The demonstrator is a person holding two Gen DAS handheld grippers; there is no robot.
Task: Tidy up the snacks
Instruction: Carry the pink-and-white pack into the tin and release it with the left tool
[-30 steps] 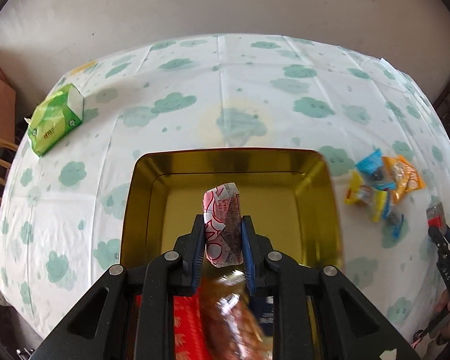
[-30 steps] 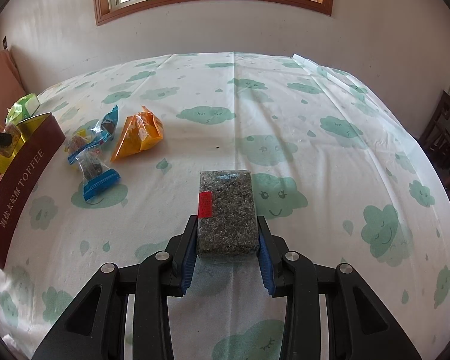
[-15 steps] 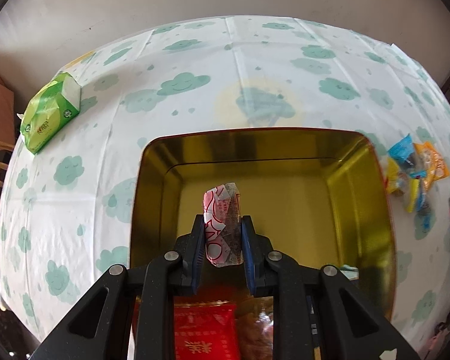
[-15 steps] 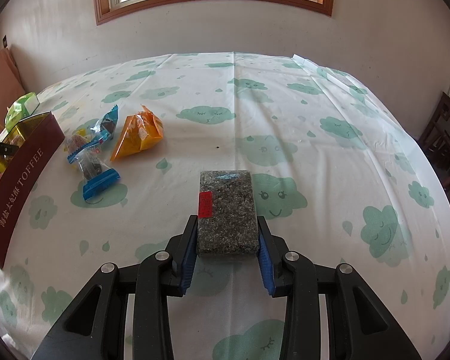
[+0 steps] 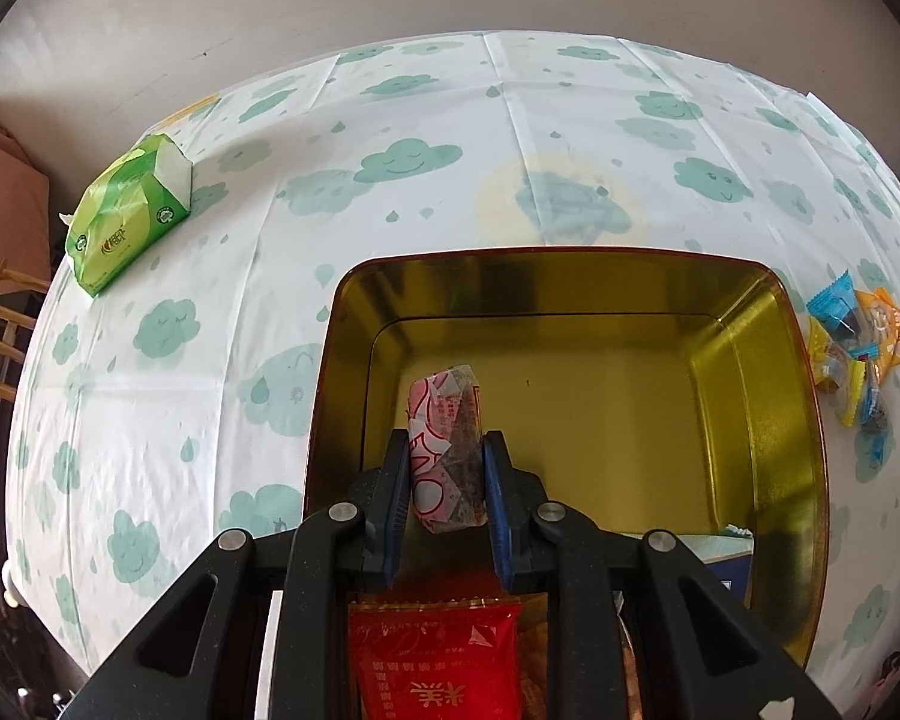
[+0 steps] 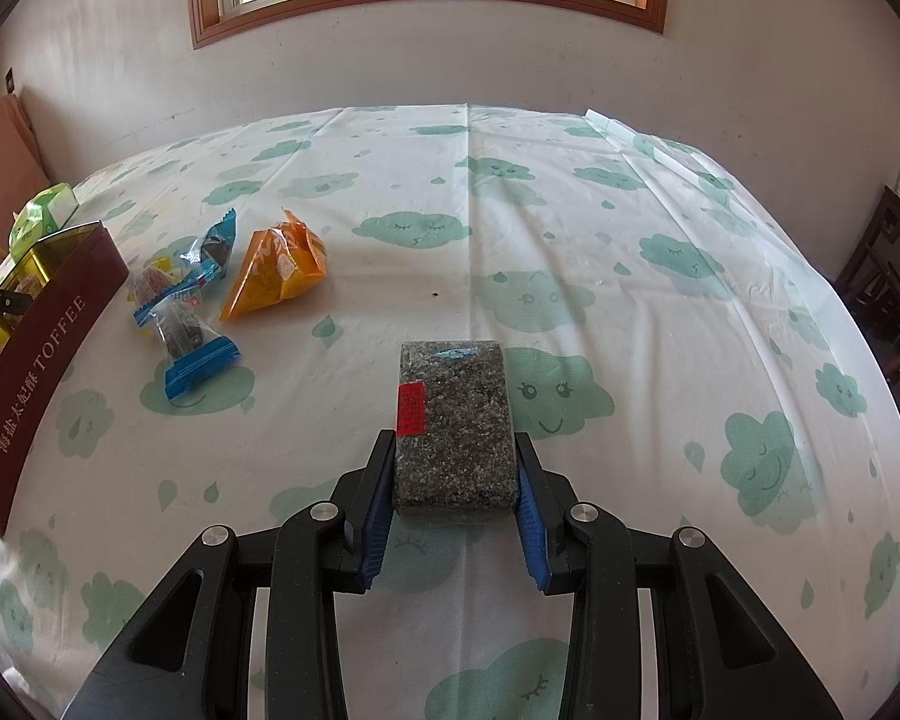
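Snacks are split between a gold-lined tin [image 5: 768, 396] and the cloud-print tablecloth [image 6: 570, 228]. In the left wrist view the left gripper [image 5: 444, 468] has its blue pads pressed on a pink-and-white wrapped snack [image 5: 447, 450], held upright over the near part of the tin's floor; from the gripper, the gold bottom is bare toward 12 and 2 o'clock out to the tin's walls. A red packet [image 5: 435, 654] lies at 6 o'clock inside the near end of the tin, and a blue-and-white box [image 5: 726, 552] sits at 4 o'clock against the right wall. Outside the tin's right rim, at 3 o'clock, a cluster of small wrapped candies [image 5: 858, 348] lies on the cloth, and a green tissue pack [image 5: 129, 210] rests near the table's far-left edge at 10 o'clock. In the right wrist view the right gripper [image 6: 453, 480] is clamped on a dark speckled bar [image 6: 456, 420] with a red label, held above the cloth. From it, the orange packet [image 6: 279, 270] and blue-ended candies [image 6: 186, 312] lie at 10 o'clock, the tin's maroon side at 9 o'clock, and the cloth toward 12 and 3 o'clock runs clear to the table's edges.
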